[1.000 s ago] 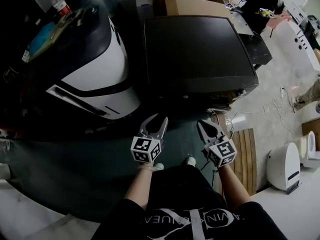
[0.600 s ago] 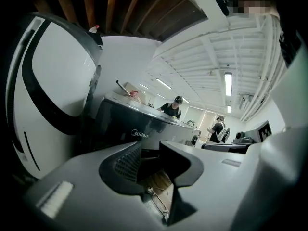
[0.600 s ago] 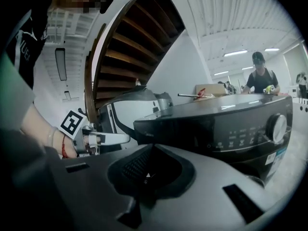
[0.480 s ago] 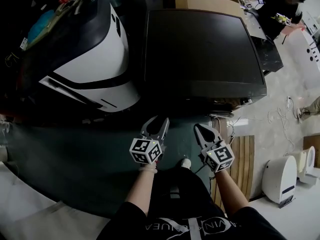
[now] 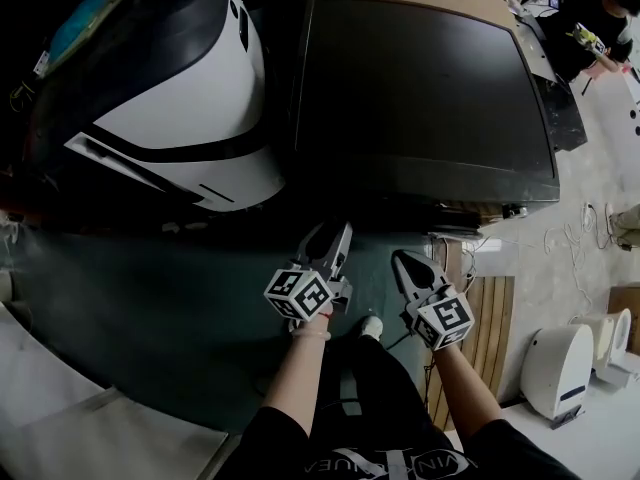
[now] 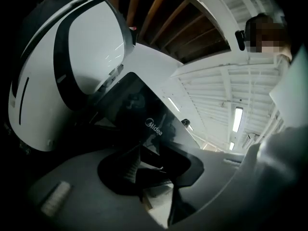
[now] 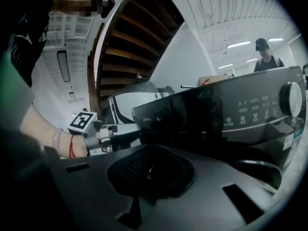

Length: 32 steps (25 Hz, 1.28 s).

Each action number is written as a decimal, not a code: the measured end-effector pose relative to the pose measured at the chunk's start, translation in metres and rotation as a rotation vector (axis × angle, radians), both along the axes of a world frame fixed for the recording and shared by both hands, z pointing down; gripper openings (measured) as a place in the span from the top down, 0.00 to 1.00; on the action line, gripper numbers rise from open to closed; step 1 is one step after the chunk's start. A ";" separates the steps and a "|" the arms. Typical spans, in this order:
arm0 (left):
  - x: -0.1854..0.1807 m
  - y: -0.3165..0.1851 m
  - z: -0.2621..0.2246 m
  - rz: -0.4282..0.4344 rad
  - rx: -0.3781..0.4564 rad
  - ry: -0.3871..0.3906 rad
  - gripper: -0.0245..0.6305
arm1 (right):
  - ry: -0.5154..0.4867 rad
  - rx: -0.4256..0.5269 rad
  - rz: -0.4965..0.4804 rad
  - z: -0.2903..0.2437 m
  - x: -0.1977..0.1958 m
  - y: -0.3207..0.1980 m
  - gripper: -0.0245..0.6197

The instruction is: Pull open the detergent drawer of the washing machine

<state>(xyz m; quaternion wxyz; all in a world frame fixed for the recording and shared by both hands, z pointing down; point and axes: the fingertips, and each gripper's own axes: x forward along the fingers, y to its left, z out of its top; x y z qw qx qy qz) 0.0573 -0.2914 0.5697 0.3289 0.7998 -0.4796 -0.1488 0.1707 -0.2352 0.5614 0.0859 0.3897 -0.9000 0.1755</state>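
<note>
Nearest, held low over green floor (image 5: 150, 308): both grippers, side by side. Left gripper (image 5: 333, 230) rolled on edge, jaws spread wide, nothing between them. Right gripper (image 5: 400, 258) just beside it, jaws closed together, empty. Both aimed at the front of the washing machine (image 5: 420, 88), near it, not touching.

Just ahead: dark front panel, detergent drawer (image 7: 161, 117) at its left end by the brand mark, flush with the panel, looks closed; seams too dark to trace. Further right on the same panel: pale control symbols, then round dial (image 7: 292, 99).

Left of the washer, right beside it: white and dark rounded machine (image 5: 190, 98). Right of the grippers: wooden slats (image 5: 490, 313) on pale floor, white appliance (image 5: 555, 358) past them.

Far back, beyond the washer's top: person in dark clothes (image 5: 590, 18).
</note>
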 end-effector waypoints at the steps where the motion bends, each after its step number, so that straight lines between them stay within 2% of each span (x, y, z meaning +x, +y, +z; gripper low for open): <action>1: -0.001 -0.001 0.002 -0.012 0.001 0.022 0.80 | -0.002 0.002 0.003 0.002 -0.001 -0.001 0.94; 8: 0.001 -0.008 0.014 -0.053 0.023 0.165 0.80 | -0.014 0.005 0.037 0.016 -0.002 -0.006 0.94; 17: 0.000 -0.022 0.016 -0.068 0.051 0.432 0.80 | -0.025 -0.016 0.058 0.030 -0.005 -0.003 0.94; 23: 0.002 -0.024 0.014 -0.045 0.115 0.533 0.80 | -0.003 -0.021 0.047 0.036 -0.003 0.002 0.94; 27: 0.003 -0.024 0.006 -0.037 0.175 0.679 0.80 | -0.012 -0.023 0.045 0.039 -0.005 0.002 0.94; 32: -0.004 -0.027 0.009 -0.063 0.226 0.660 0.77 | -0.023 -0.025 0.026 0.041 -0.006 0.005 0.94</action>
